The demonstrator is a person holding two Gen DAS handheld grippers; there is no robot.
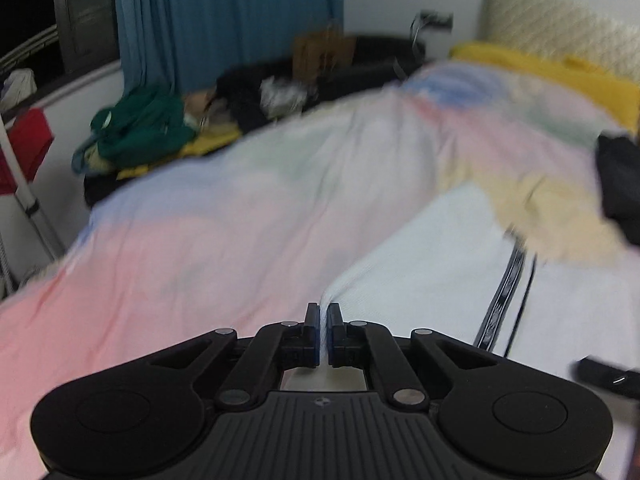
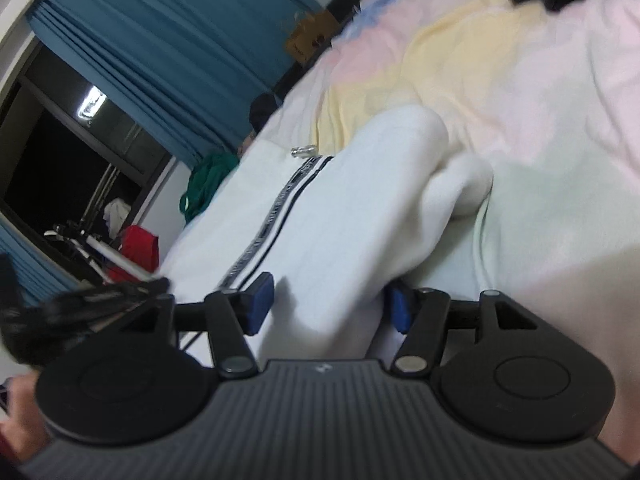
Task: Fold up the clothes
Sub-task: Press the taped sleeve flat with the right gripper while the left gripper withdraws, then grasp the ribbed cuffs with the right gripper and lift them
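Observation:
A white garment [image 1: 432, 256] with a black-and-white striped band [image 1: 500, 300] lies on the pastel bedspread [image 1: 208, 216]. My left gripper [image 1: 323, 320] is shut on a pinched edge of this white garment, and the cloth rises in a ridge from the pads. In the right wrist view the same white garment [image 2: 340, 208] runs between the fingers of my right gripper [image 2: 326, 304]. The blue pads [image 2: 260, 304] stand wide apart, so the right gripper is open with cloth lying loosely between them. The striped band [image 2: 276, 216] runs towards the left finger.
A green garment pile [image 1: 140, 128] and dark clutter [image 1: 320, 76] sit beyond the bed by the blue curtain [image 1: 224, 20]. A yellow blanket [image 1: 560, 72] and a dark item [image 1: 620, 184] lie at the bed's right. A red cloth [image 1: 24, 148] hangs at left. A hand [image 2: 20, 412] shows low left.

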